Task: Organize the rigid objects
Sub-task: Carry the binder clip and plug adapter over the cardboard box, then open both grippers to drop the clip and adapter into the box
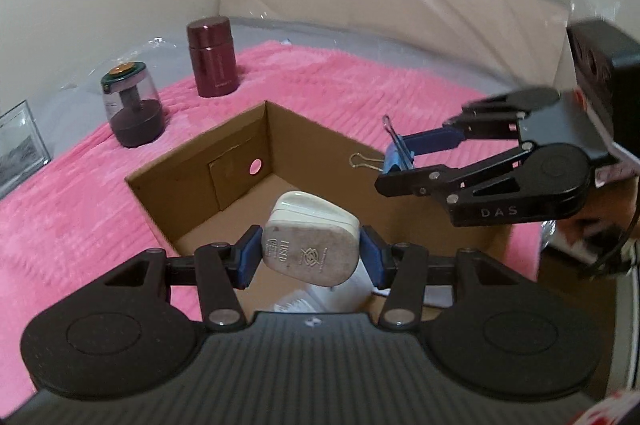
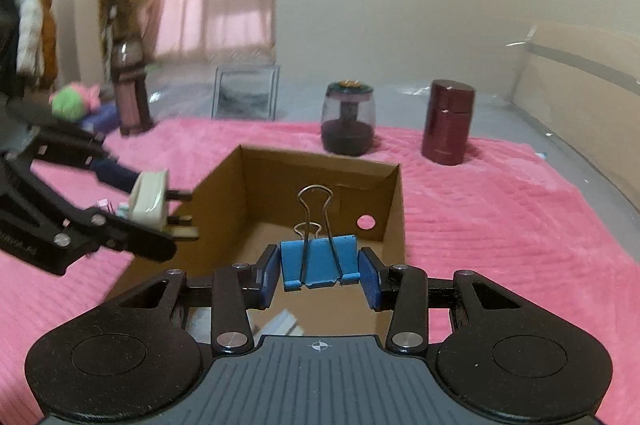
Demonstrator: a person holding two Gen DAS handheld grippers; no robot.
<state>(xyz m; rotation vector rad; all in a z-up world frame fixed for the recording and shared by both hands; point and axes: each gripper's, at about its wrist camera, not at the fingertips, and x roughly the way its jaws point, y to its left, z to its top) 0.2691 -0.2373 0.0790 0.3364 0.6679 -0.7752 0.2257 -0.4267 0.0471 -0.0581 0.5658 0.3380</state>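
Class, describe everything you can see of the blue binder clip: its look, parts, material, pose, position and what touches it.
The blue binder clip has a blue folded body, seemingly painted metal, and two silvery wire handles, both folded up together. It sits upright in the right gripper, whose blue pads clamp its two ends. It hangs in the air above the open cardboard box, touching nothing else. The left wrist view shows it from the side, over the box's edge.

An open brown cardboard box [image 2: 320, 209] is sitting on a pink fluffy blanket [image 2: 500, 225]; behind it, a dark-based clear dome jar [image 2: 349, 119] is standing left of a maroon cylindrical metal flask [image 2: 448, 121].
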